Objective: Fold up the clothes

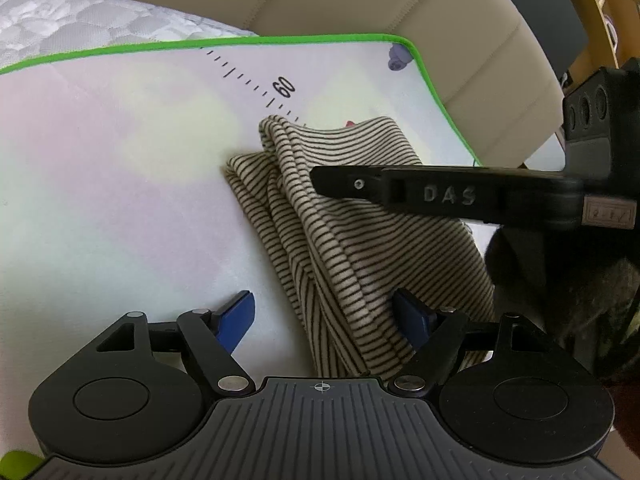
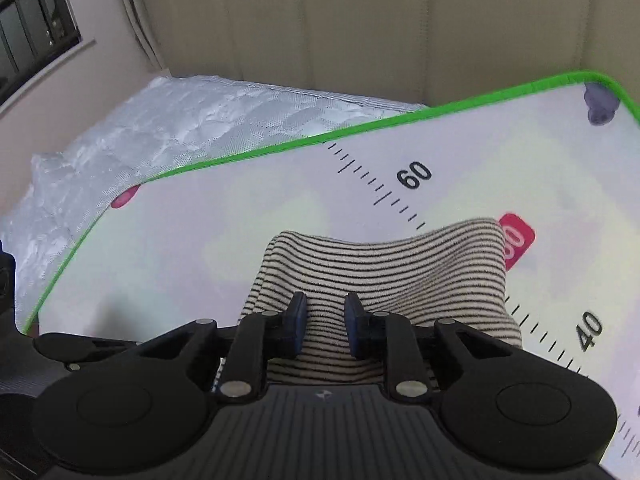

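Closest in, the left gripper (image 1: pixel 324 316) has its blue fingers spread wide, one pad resting over the bare mat (image 1: pixel 100 180) and the other at or under the near edge of the striped garment (image 1: pixel 340 232), so the cloth lies between the open jaws without being pinched. The right gripper (image 2: pixel 325 326) sits just above the same striped garment (image 2: pixel 380 276) with its fingers set a narrow gap apart; stripes show through that gap, and I cannot tell for certain whether any fold is caught between them, though nothing looks clamped. The garment itself lies bunched and partly folded toward the right side of the mat, covering part of the printed ruler (image 2: pixel 384 196) and a red label (image 2: pixel 518 246). Judging from this, the step in hand is taking hold of an edge to make the next fold, and doing it well would mean closing on a single clean edge rather than a wad of layers, with both grippers gripping at matching points so the cloth lifts evenly. The layered ridges at the far left corner of the garment look likely to slip apart if dragged. Beyond the mat's green border (image 1: pixel 280 40) lie a quilted white mattress (image 2: pixel 160 128) and a beige padded headboard (image 2: pixel 360 20).
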`<state>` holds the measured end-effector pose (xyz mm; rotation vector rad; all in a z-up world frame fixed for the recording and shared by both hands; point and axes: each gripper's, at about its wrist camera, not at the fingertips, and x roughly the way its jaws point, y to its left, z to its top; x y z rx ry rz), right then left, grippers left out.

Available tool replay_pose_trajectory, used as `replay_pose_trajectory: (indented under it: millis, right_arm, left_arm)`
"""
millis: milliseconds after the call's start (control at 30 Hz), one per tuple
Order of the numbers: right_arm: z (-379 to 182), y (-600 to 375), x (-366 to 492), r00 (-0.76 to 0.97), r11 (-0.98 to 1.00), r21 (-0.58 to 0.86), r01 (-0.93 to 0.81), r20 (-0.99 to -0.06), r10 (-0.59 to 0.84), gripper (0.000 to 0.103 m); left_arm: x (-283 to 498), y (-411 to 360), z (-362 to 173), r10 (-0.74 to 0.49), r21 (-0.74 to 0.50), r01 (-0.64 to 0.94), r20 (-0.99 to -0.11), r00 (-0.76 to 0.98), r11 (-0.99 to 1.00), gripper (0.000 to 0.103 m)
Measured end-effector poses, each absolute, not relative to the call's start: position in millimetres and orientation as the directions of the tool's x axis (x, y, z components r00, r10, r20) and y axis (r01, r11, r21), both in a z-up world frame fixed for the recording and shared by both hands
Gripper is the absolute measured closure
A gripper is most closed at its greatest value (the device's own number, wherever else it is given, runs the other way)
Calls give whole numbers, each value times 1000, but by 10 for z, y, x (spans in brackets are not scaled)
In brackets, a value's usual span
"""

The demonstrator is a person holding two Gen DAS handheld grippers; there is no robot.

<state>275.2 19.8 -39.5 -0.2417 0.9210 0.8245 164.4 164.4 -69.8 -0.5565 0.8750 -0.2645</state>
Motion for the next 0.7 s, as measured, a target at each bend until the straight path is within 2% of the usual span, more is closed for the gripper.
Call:
replay_pose_trajectory:
  millis: [100, 167, 267, 333, 400, 433, 500, 600, 700]
  right_arm:
    - [-225, 33, 2708, 360, 681, 182, -709, -738, 571, 82]
    - [-94, -177, 2573, 423, 705, 223, -674, -666, 615, 72]
    - [-43, -609, 2343, 535, 760, 257, -597, -579, 615, 70]
    - [-232, -769, 2271, 541, 804, 256, -536, -626, 561, 70]
    - [-504, -770, 2176, 572, 838, 139, -528, -671, 471, 70]
    - [-580, -680, 2116, 612, 831, 37, -554, -659, 437, 69]
    - [-595, -509, 2121, 644, 844, -26, -536, -658, 389, 65]
    - [-486, -498, 2222, 624, 871, 54, -489, -676, 392, 61]
    - [-360, -752, 2161, 598, 854, 154, -497, -652, 465, 45]
  left_arm:
    - [1636, 1637, -684, -443, -561, 6, -647, 620, 828, 21]
    - [1627, 1630, -673, -441, -555, 11, -648, 621, 832, 21]
    - [1613, 1637, -670, -440, -557, 9, -647, 623, 831, 21]
    - [1608, 1628, -671, -437, -554, 8, -648, 624, 833, 21]
    - [1612, 1597, -672, -429, -541, 14, -651, 626, 841, 17]
    - [1614, 1573, -672, -425, -533, 18, -653, 627, 846, 16]
    - [1619, 1539, -676, -412, -516, 23, -656, 632, 856, 16]
    - [1607, 1551, -686, -412, -528, 13, -647, 642, 849, 16]
    - [1560, 1519, -677, -393, -515, 9, -642, 658, 857, 16]
